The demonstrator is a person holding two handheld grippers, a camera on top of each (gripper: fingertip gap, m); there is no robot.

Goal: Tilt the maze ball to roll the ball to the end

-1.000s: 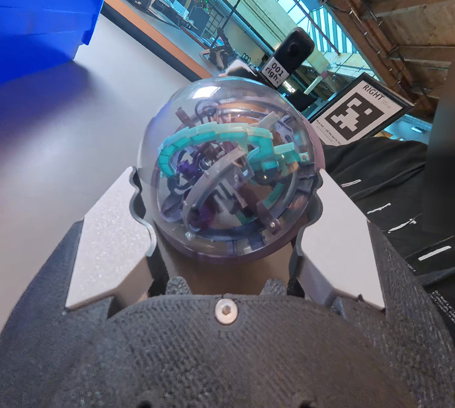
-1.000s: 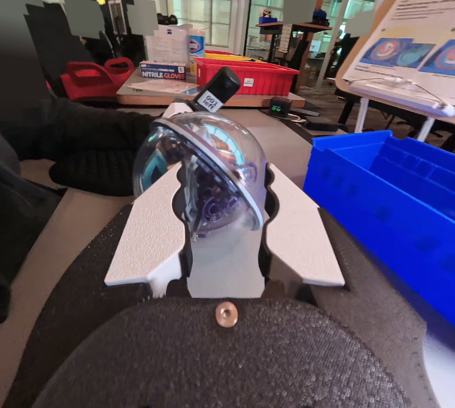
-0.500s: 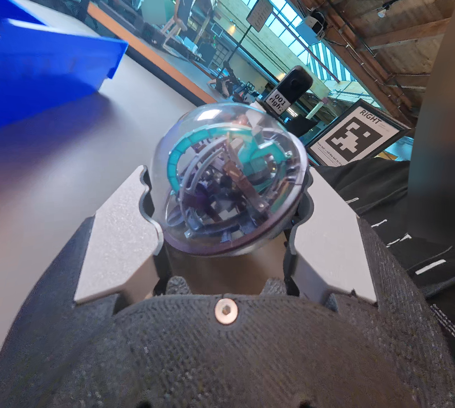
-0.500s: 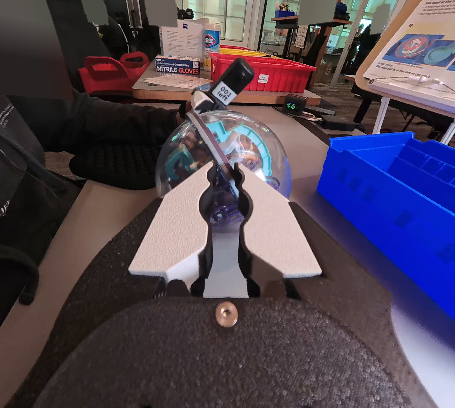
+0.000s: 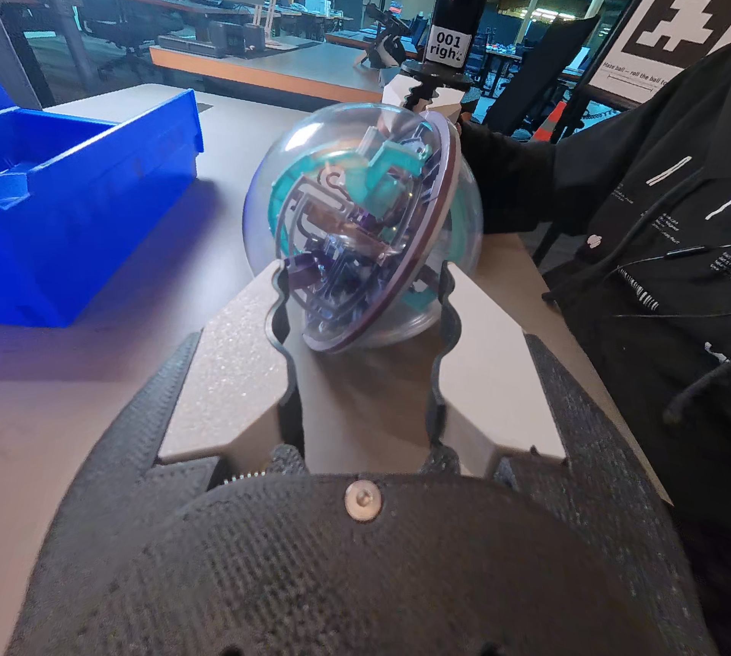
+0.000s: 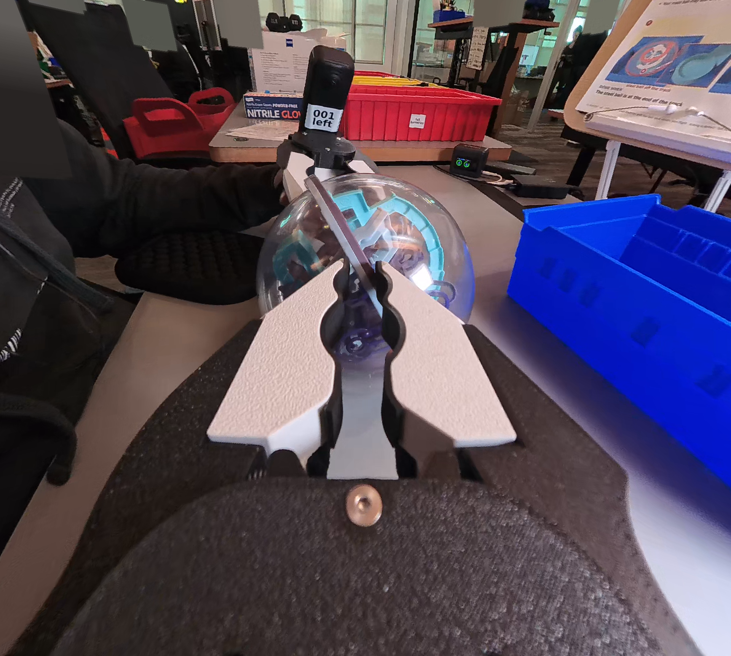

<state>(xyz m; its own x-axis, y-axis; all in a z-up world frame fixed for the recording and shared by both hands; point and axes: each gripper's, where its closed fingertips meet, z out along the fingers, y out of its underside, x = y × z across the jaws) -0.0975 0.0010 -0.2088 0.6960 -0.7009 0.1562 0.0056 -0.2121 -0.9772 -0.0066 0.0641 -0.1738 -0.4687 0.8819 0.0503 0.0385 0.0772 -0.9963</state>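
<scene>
While the maze ball (image 5: pixel 362 225) hangs just above the grey worktop (image 5: pixel 118 380), both tongs hold it from opposite sides. The right tongs (image 6: pixel 362 275) are nearly closed, pinching the ball's tilted equator rim. The left tongs (image 5: pixel 362 275) are spread wide, their fingers (image 5: pixel 245 352) pressed against the clear shell's lower part. A blue bin (image 6: pixel 633 304) stands nearby on the worktop.
</scene>
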